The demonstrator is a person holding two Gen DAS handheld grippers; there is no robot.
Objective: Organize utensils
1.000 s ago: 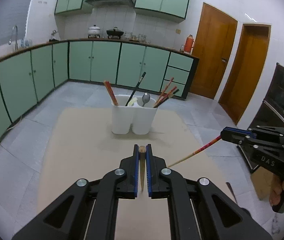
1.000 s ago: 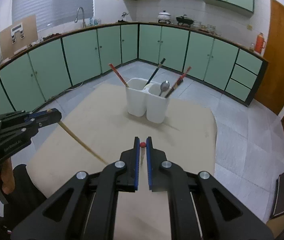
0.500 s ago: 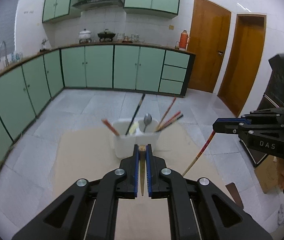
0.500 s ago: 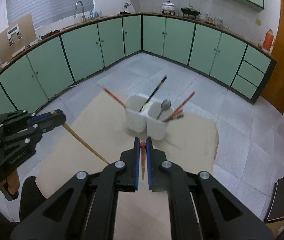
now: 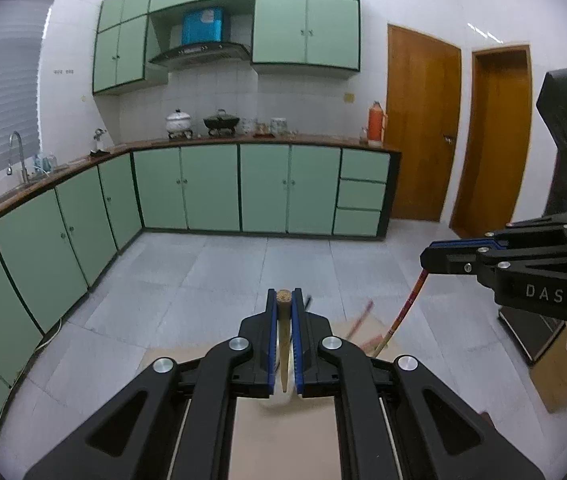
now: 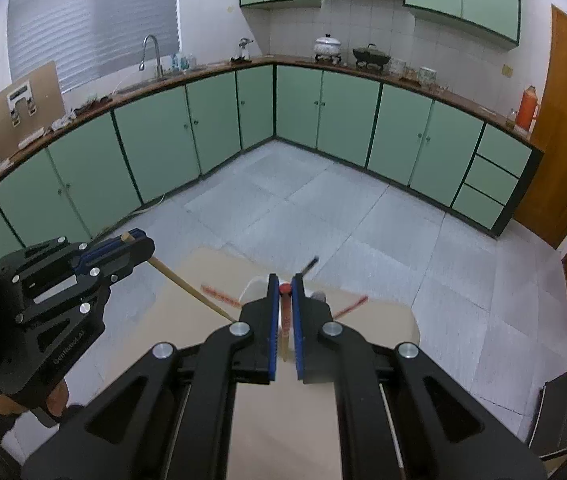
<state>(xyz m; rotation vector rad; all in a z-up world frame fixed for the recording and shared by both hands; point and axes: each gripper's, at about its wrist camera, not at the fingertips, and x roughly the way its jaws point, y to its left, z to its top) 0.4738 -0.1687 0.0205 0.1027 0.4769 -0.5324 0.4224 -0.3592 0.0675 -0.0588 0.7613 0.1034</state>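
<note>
- Both claws are clamped tight, each on one chopstick: the left gripper is pinching a plain wooden chopstick that is poking up between its blue pads, and the right gripper is pinching a red-tipped chopstick in the same way.
- Compared with a second ago, both hands are sitting much higher; the kitchen cabinets and tiled floor are now filling most of each view, where the beige table top was filling it before.
- Across from the left claw, the right one is showing at the side with its red chopstick dangling down and slightly inward from the pads.
- Seen from the right claw, the wooden stick is slanting down from the left claw toward the table centre.
- Down below, the white utensil holder is now almost hidden behind the claw fingers, with only its rim and a few blurred sticks peeking out at either side.
- To my eye, this lift is meaning both chopsticks are clear of the table and are being carried over the holder; dropping them tip-first into a compartment looks like the next job, and neither is in yet.
</note>
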